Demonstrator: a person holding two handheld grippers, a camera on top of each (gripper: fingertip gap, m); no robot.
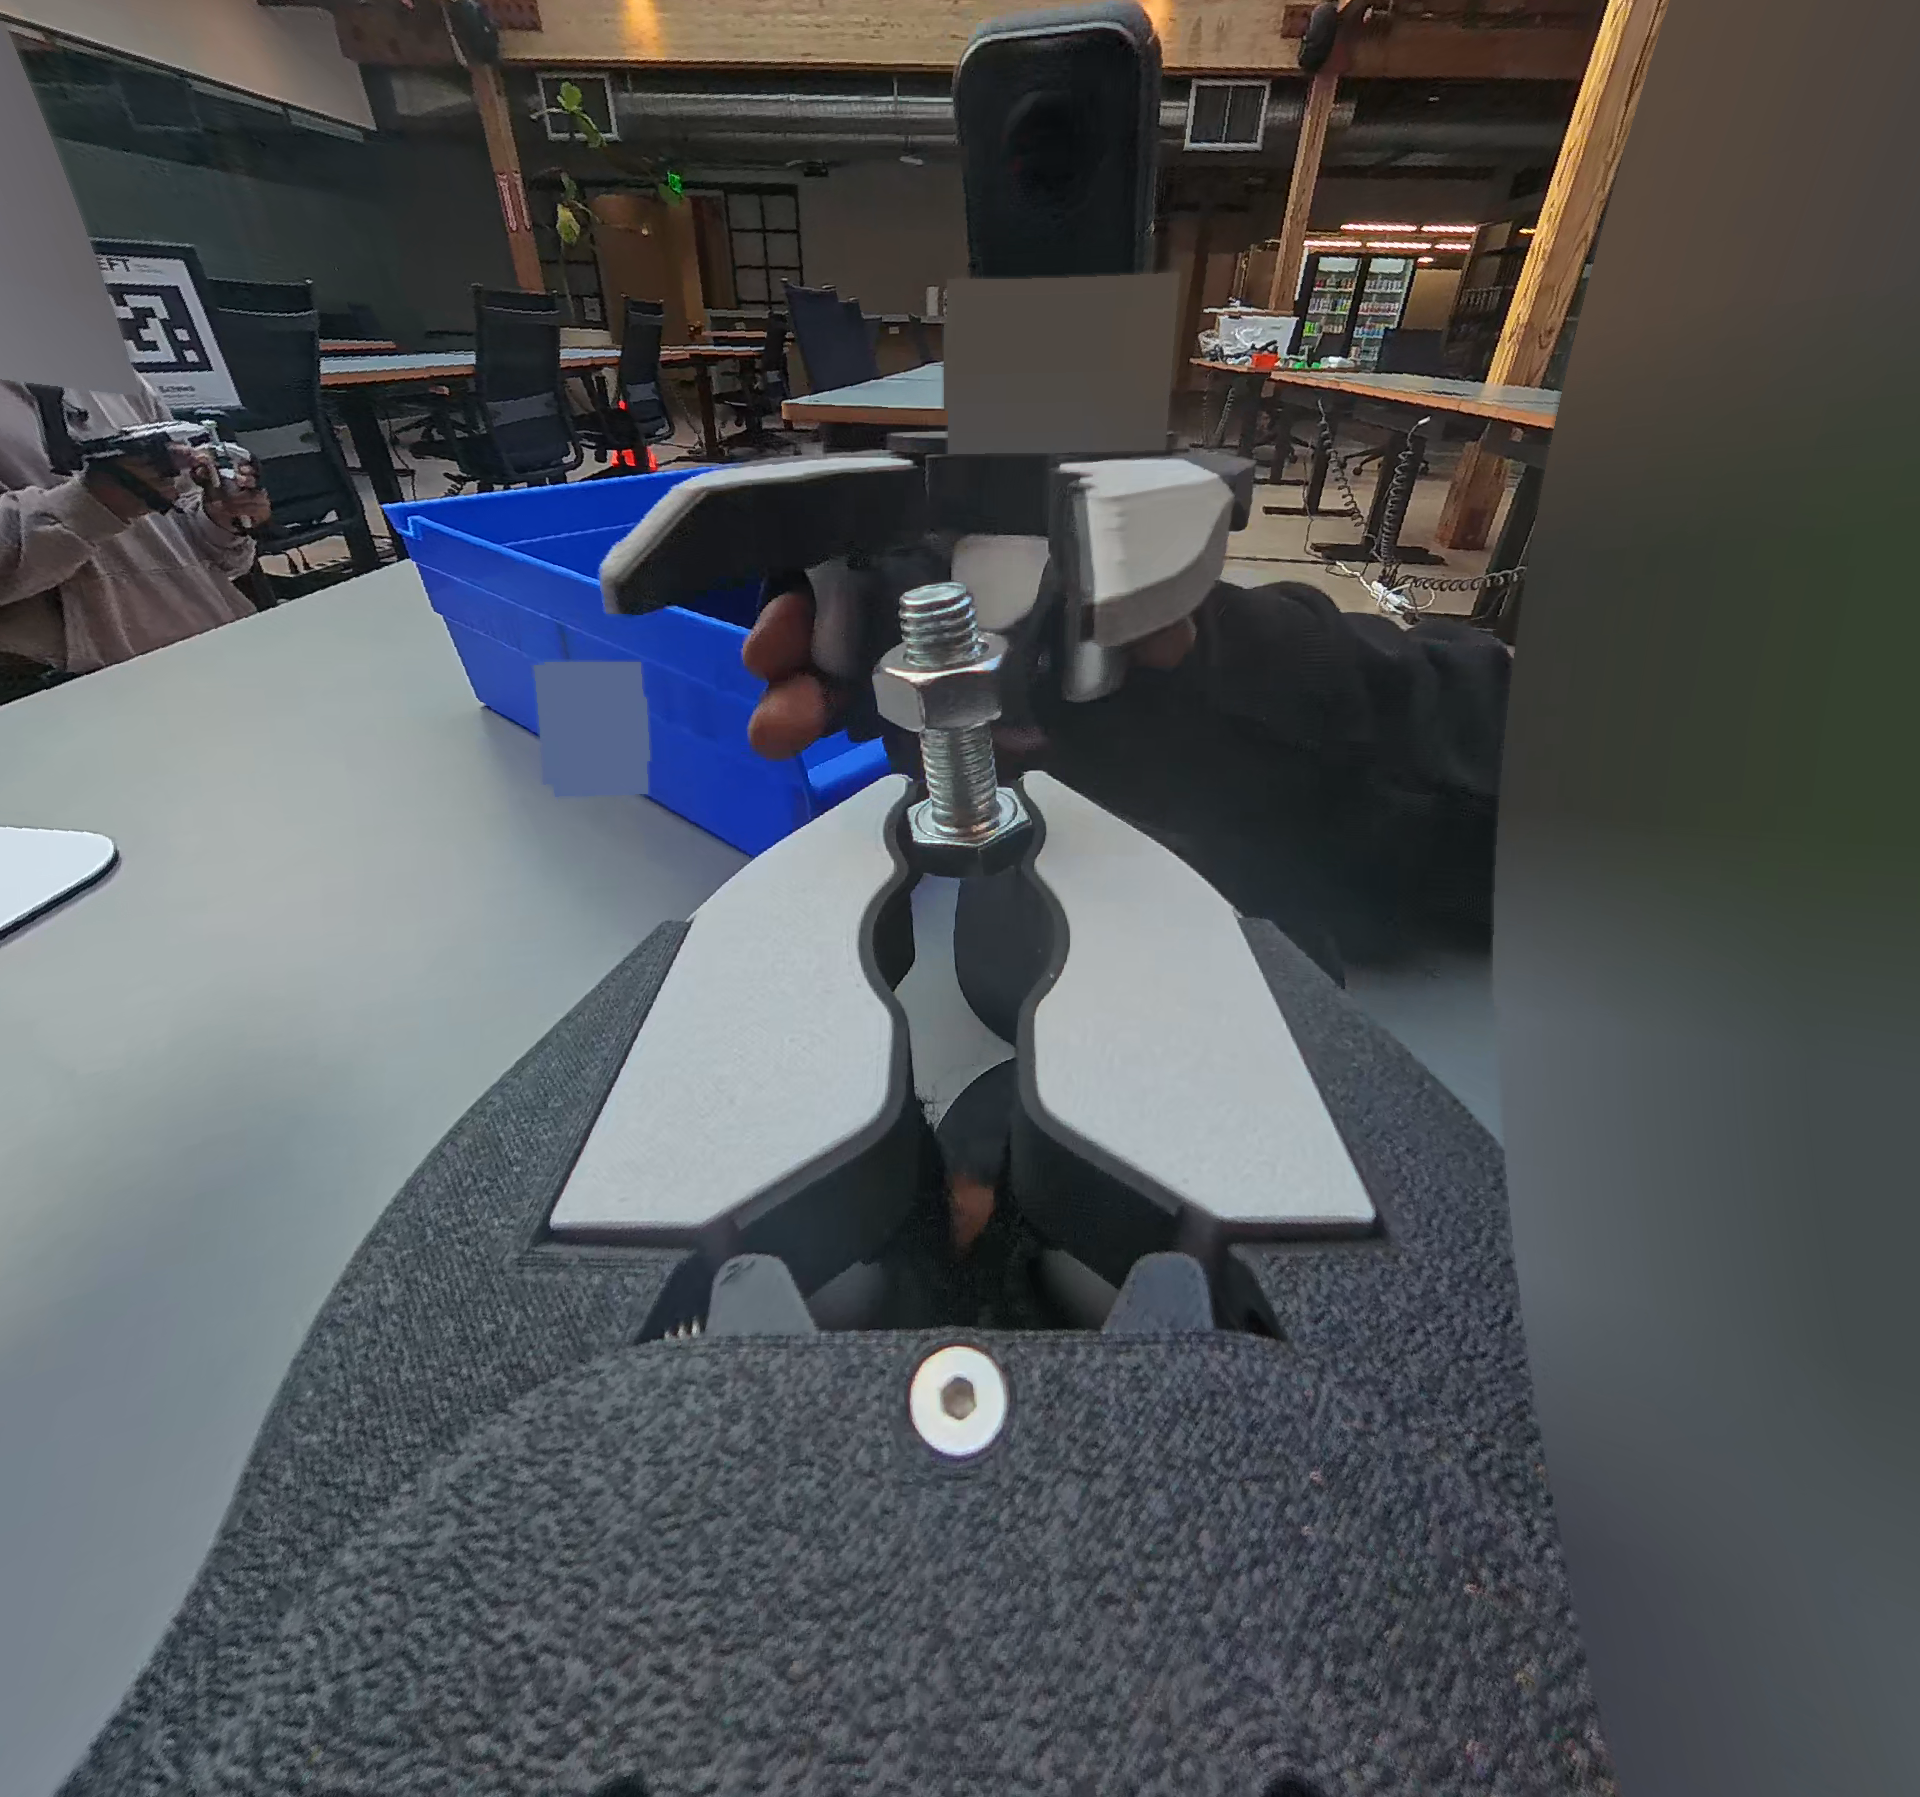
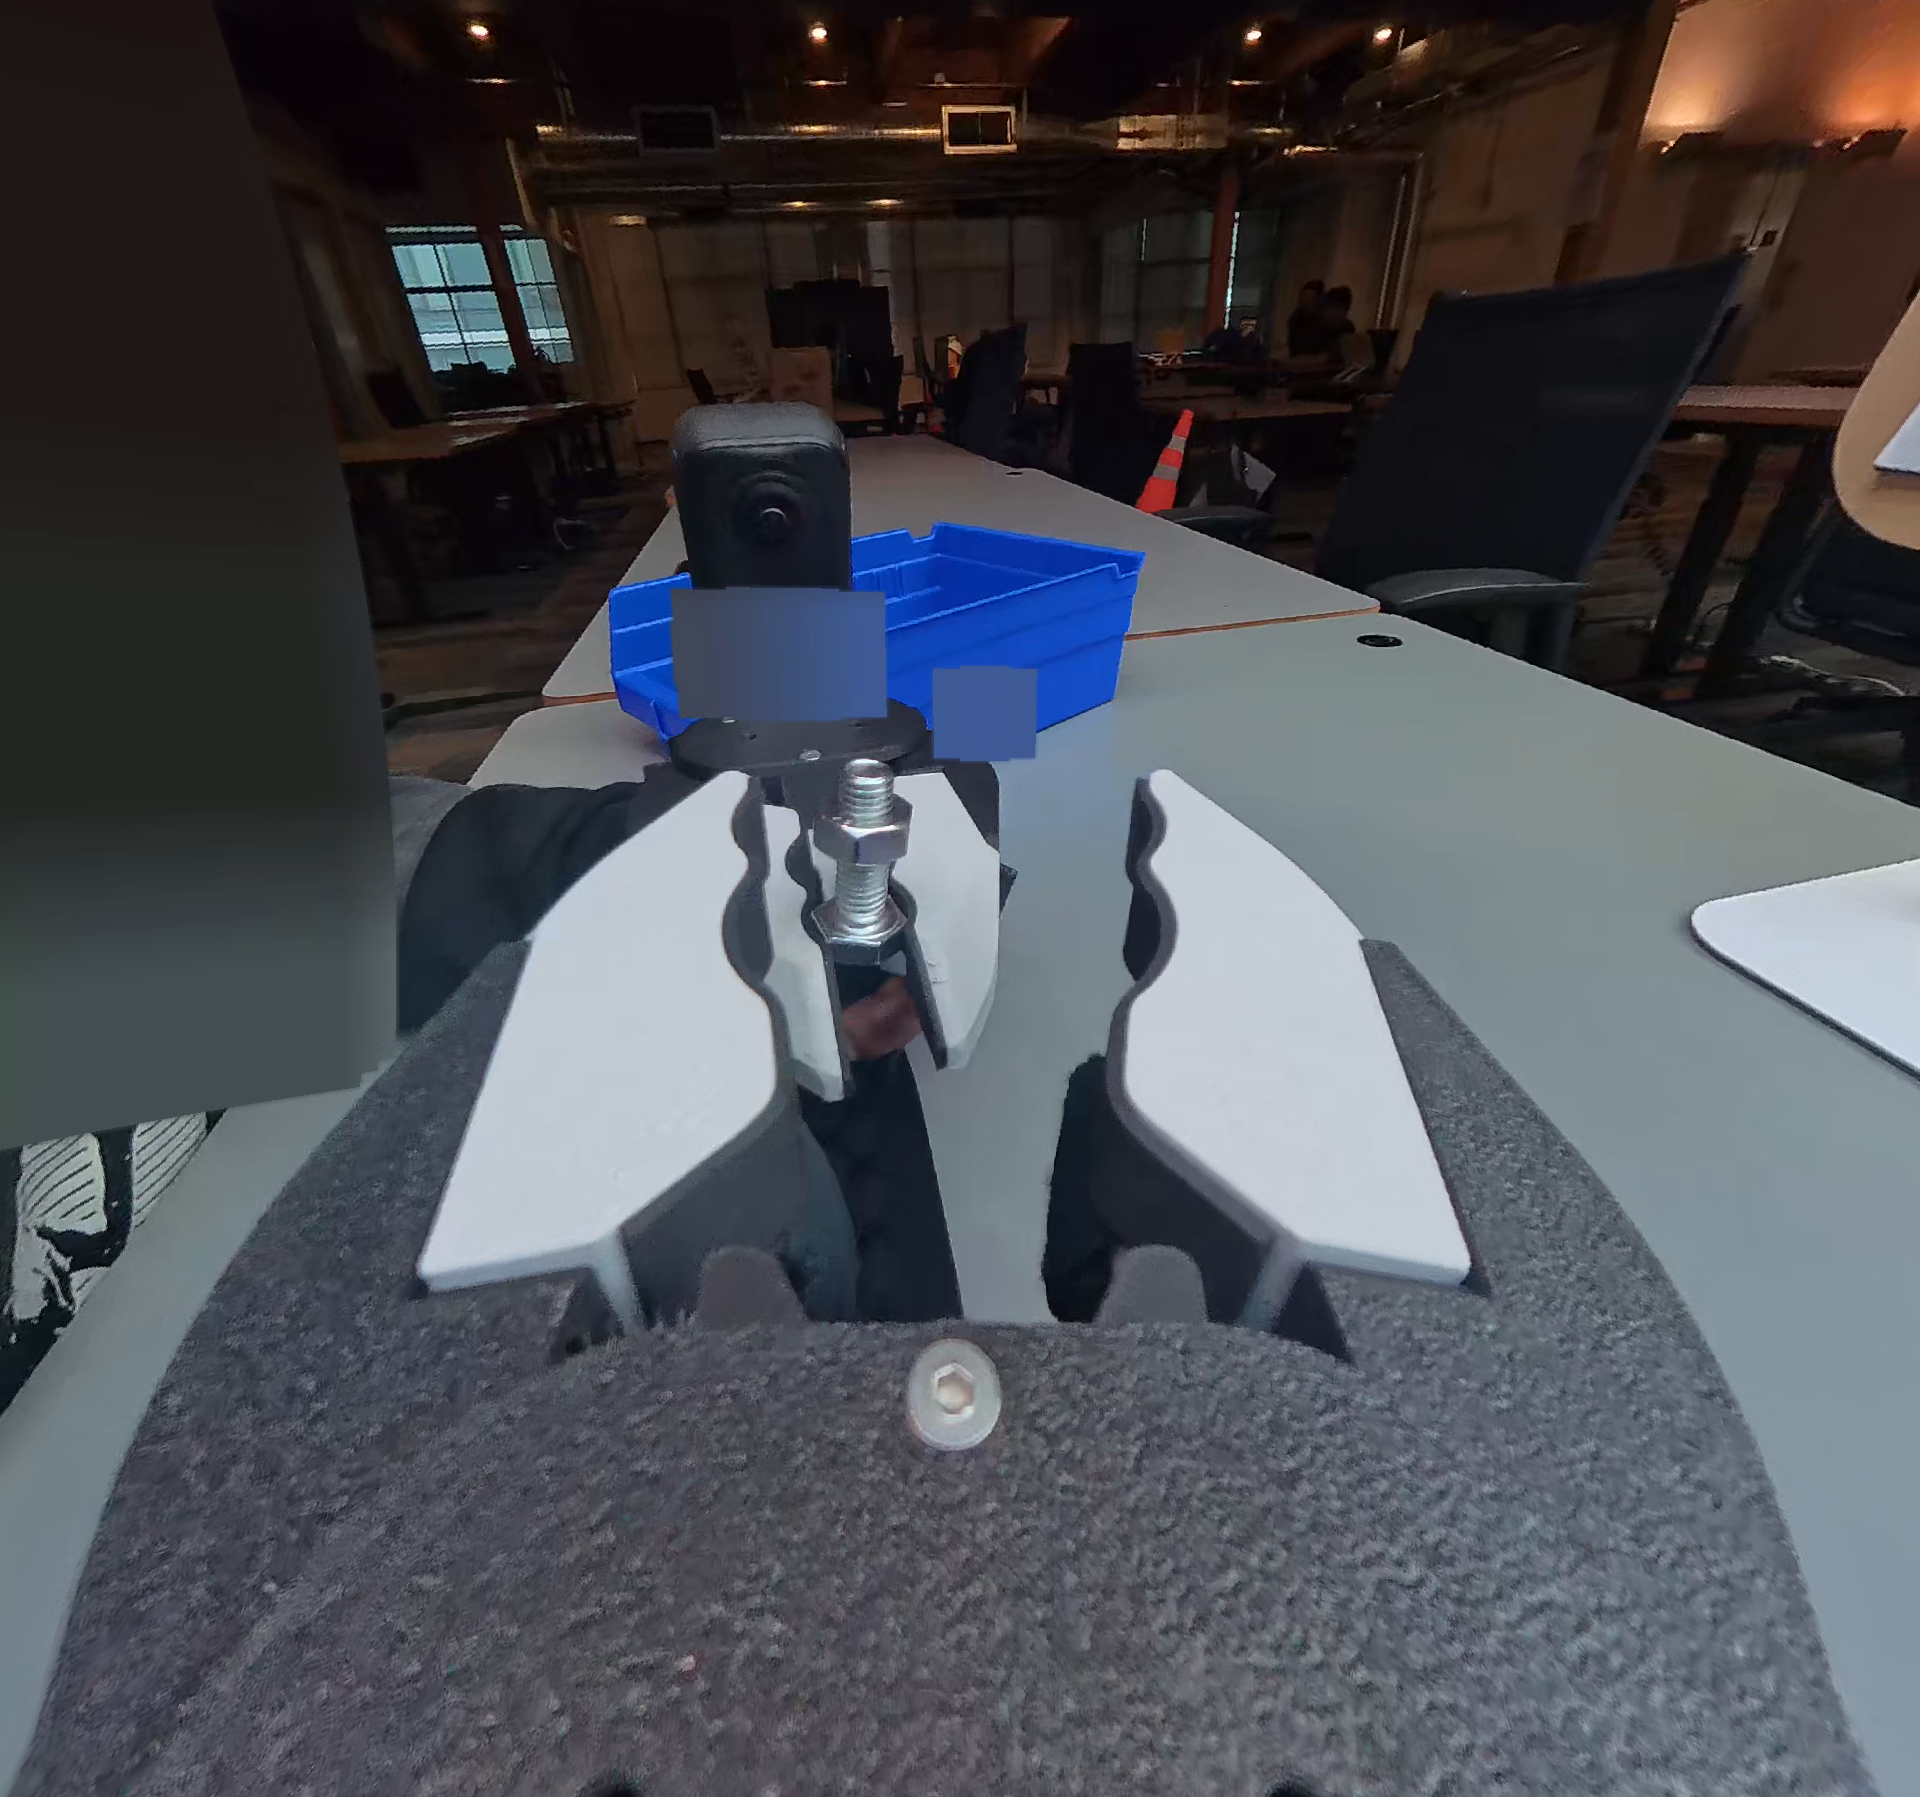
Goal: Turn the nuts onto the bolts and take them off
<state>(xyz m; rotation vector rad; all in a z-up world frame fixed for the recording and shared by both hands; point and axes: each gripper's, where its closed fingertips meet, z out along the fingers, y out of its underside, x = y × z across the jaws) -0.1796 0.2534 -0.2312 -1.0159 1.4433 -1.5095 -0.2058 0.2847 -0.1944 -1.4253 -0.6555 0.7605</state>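
A grey tabletop (image 1: 312, 916) carries everything, and a blue plastic bin (image 1: 582, 594) stands on it beyond the two tools, with a white pad (image 2: 1829, 958) lying flat near the edge. The left tool (image 1: 961, 817) has its pale fingers (image 1: 769, 999) drawn almost together, their tips clamped on the hex head at the bottom of a silver bolt (image 1: 951, 708), which stands upright above them. The right tool (image 2: 940, 874) has its fingers spread wide with nothing between them; in the left wrist view it sits just behind the bolt, facing it, with a hand (image 1: 795, 677) wrapped around its grip. A silver nut (image 1: 940, 693) sits partway down the bolt's thread, well above the head, with bare thread showing above and below it.
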